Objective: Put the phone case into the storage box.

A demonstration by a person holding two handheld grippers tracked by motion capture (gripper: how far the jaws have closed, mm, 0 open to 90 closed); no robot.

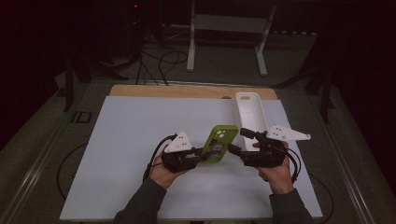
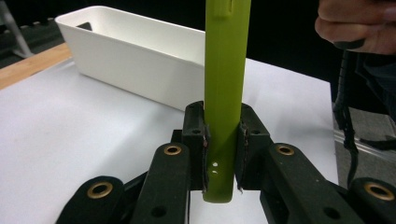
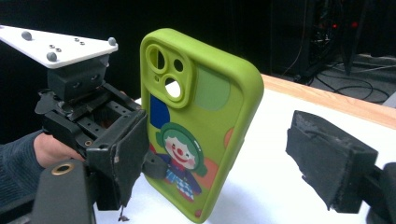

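Observation:
A lime-green phone case [image 1: 219, 142] with a clown picture on its back is held off the white table top [image 1: 130, 154], tilted, camera cut-outs at its far end. My left gripper [image 1: 204, 156] is shut on its near end; in the left gripper view the pads [image 2: 200, 140] pinch the case's [image 2: 224, 88] thin edge from both sides. My right gripper [image 1: 239, 141] is open at the case's right side. In the right gripper view the case [image 3: 201, 116] stands between its two jaws, close to the left pad [image 3: 126, 154] and well apart from the right pad [image 3: 331, 158].
A long white bin [image 1: 252, 112] stands at the back right of the table, just beyond the right gripper; its side wall [image 2: 130, 60] is seen behind the case. A wooden strip [image 1: 187, 90] runs along the far edge. Cables and stand legs lie on the floor beyond.

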